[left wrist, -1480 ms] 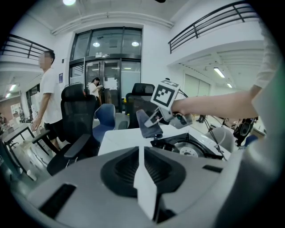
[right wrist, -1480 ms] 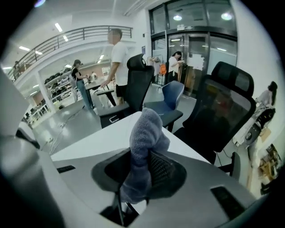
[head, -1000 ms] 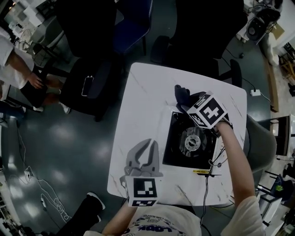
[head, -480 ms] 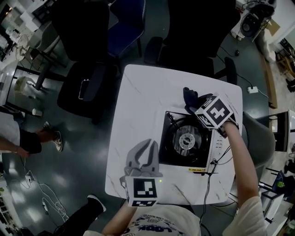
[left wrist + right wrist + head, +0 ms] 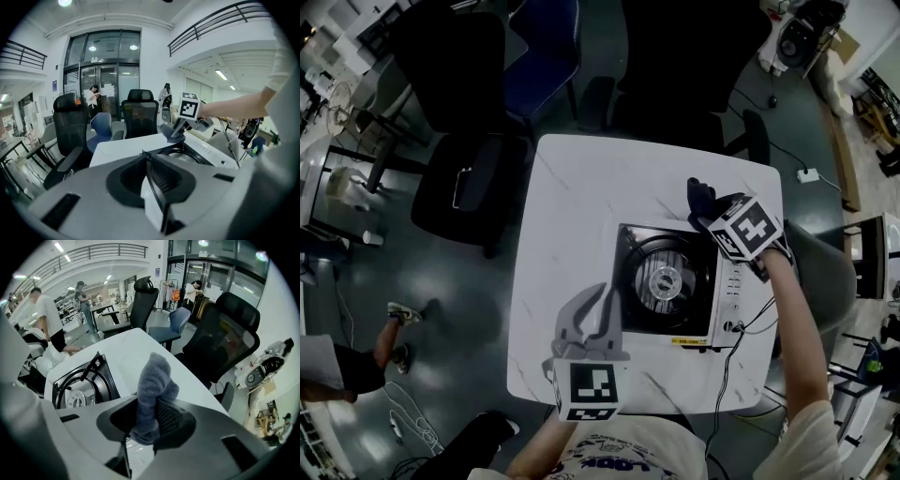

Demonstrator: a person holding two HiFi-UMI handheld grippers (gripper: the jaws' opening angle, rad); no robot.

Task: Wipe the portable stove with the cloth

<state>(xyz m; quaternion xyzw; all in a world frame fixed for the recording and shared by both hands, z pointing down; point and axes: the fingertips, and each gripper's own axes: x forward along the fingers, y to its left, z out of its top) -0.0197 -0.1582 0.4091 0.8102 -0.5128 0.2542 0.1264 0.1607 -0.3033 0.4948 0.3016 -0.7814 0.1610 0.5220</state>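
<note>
The portable stove (image 5: 667,282) sits on the right half of the white table (image 5: 572,234), its round burner (image 5: 661,278) in the middle and its control panel along the right side. My right gripper (image 5: 705,208) hovers over the stove's far right corner, shut on a grey cloth (image 5: 153,394) that sticks up between its jaws; the cloth (image 5: 699,195) looks dark from above. The stove (image 5: 82,387) lies to the left in the right gripper view. My left gripper (image 5: 592,309) rests near the table's front edge, left of the stove (image 5: 187,152), shut and empty.
Black office chairs (image 5: 455,183) stand left of and behind the table, a blue chair (image 5: 546,52) at the back. A cable (image 5: 731,347) runs from the stove's front right corner off the table. People stand in the room (image 5: 47,319).
The head view has shifted, so the table and stove sit further left and lower. My right gripper with the cloth has moved toward the stove's far right corner. The left gripper has stayed put.
</note>
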